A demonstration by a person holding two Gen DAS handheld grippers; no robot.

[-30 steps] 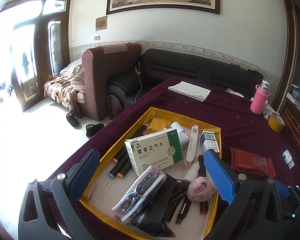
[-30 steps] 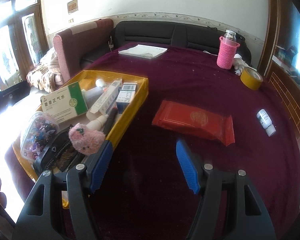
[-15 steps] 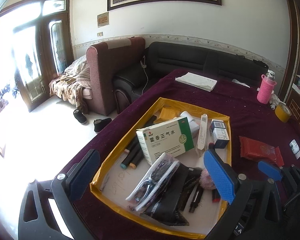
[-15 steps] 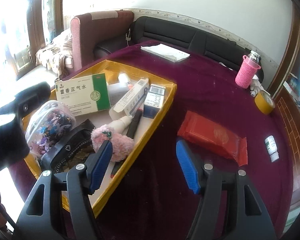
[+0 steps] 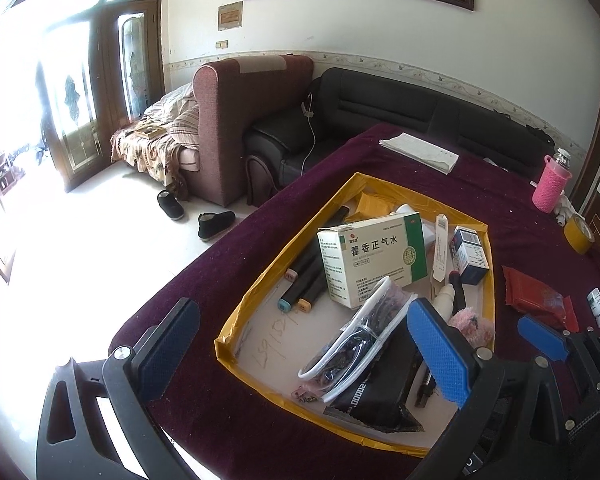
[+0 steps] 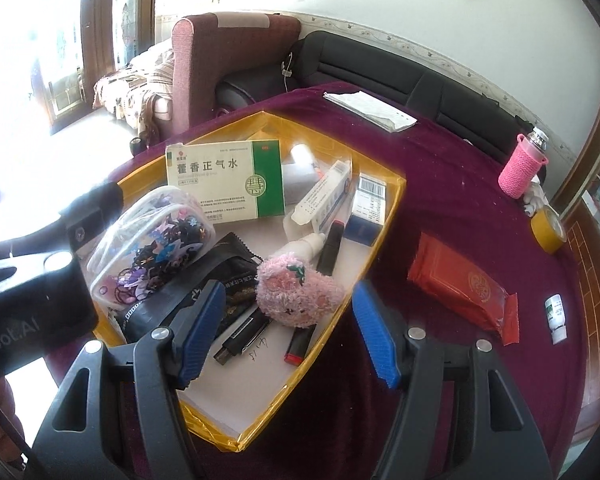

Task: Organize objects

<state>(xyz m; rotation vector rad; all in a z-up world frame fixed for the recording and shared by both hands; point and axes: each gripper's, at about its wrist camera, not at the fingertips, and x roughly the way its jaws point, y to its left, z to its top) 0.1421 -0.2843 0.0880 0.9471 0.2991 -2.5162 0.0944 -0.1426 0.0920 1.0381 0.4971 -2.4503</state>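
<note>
A yellow-rimmed tray [image 5: 260, 276] [image 6: 380, 232] on the maroon table holds a white-and-green medicine box [image 5: 372, 260] [image 6: 224, 176], a clear pouch of hair ties [image 5: 364, 332] [image 6: 152, 244], a black packet [image 5: 380, 392], markers [image 5: 304, 280] and a pink plush [image 6: 296, 292]. My left gripper [image 5: 304, 356] hangs open above the tray's near left corner, holding nothing. My right gripper [image 6: 288, 336] is open too, straddling the tray's right rim just short of the plush. A red packet [image 6: 460, 280] [image 5: 536, 296] and a small white bottle [image 6: 556, 316] lie on the cloth to the tray's right.
A yellow tape roll [image 6: 548, 224], a pink-sleeved bottle [image 6: 522, 168] and folded papers [image 6: 370, 110] sit toward the table's far side. Sofas stand beyond the table. The table edge drops to a white floor on the left, where shoes [image 5: 216, 224] lie.
The right gripper slid left from the bare cloth to over the tray's right rim and rolled. The left gripper drew back and left, so the tray sits farther right in its view.
</note>
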